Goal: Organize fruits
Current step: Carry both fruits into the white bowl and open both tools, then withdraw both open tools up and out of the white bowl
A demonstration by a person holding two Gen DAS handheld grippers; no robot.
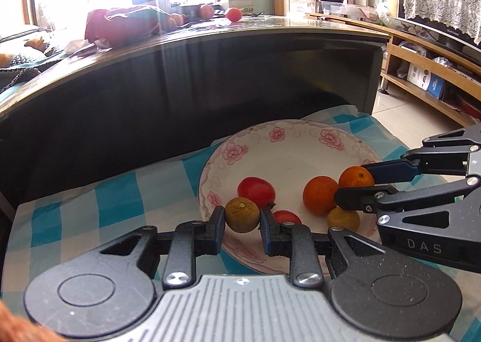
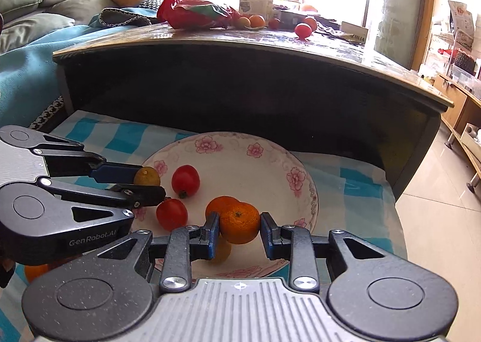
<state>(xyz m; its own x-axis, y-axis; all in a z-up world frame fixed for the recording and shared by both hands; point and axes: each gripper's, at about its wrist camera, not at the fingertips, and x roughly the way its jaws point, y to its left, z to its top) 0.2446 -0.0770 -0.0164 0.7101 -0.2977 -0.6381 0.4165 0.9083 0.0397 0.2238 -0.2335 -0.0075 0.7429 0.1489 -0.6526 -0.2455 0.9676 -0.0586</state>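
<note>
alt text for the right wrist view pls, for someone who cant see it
The right gripper holds a small orange mandarin over a white floral-rimmed plate on a blue-and-white checked cloth. The plate holds two red tomatoes and another orange. From the left, the left gripper grips a yellow-green citrus.

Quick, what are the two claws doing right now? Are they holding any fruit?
Left gripper: shut on the greenish-yellow fruit, at the plate rim.
Right gripper: shut on the orange, over the plate.
</note>
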